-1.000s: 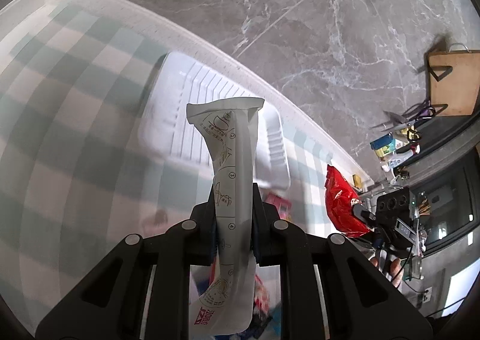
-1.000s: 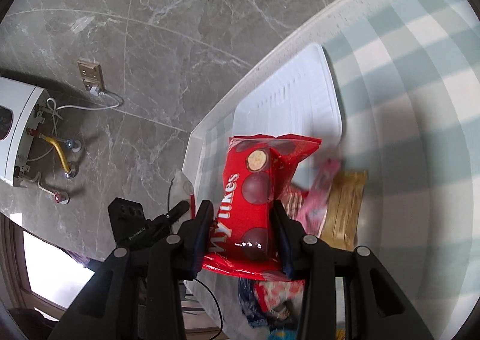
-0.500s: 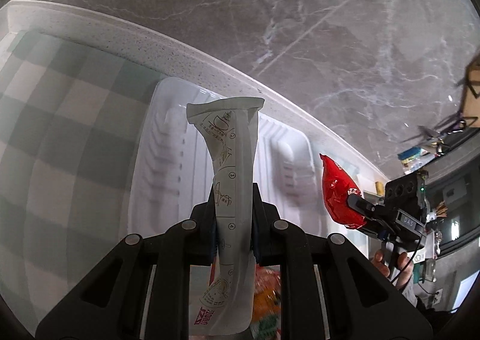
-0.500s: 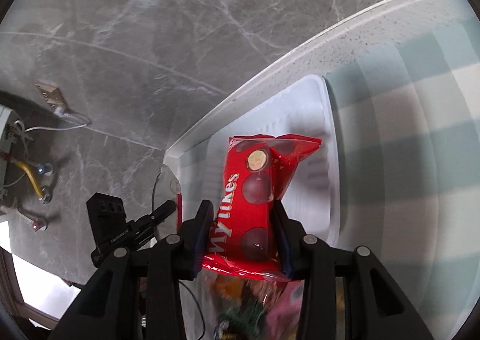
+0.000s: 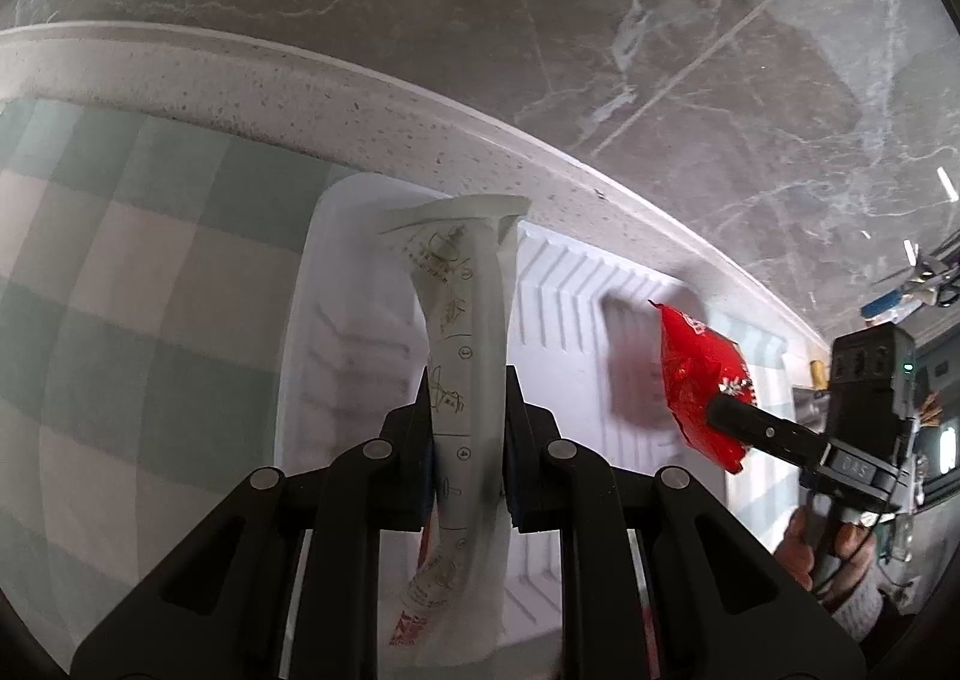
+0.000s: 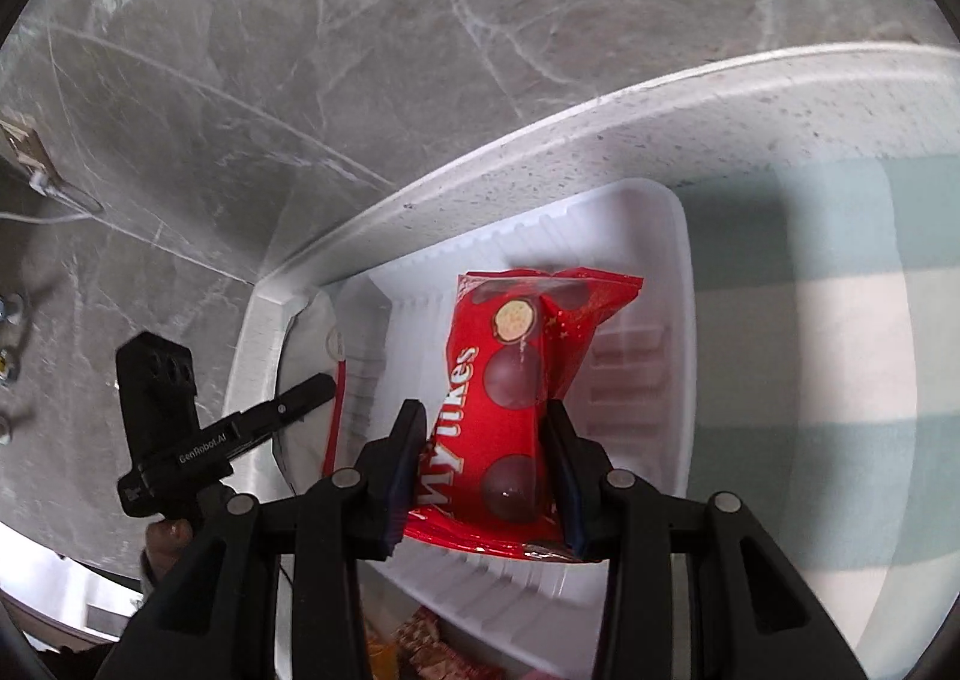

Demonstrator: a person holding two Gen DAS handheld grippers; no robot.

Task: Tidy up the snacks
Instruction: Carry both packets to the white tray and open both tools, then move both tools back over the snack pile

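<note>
Grey marble floor with pale veins beyond a speckled white table edge; green-and-white checked tablecloth across the top. White ribbed plastic tray lying close along the far edge of the table, long side parallel to it.

Over the tray's left end: left gripper, clenched on a white snack packet with printed line drawings and numbered steps, held upright, top flared above the fingers and lower end with red lettering hanging below them. From the right wrist view, same left gripper seen side-on at the tray's left rim, the white packet with a red edge stripe showing just behind its finger.

Over the tray's right half: right gripper, clamped on a red chocolate-ball bag with white lettering, upright between both pads, top seal just above the ribbed tray floor; impossible to tell whether the bag touches the tray. In the left wrist view, same red bag pinched by the right gripper, a hand around its handle at the table's right end.

At the near edge of the tray, bottom of the right wrist view: more wrapped snacks on the cloth, only partly visible.
</note>
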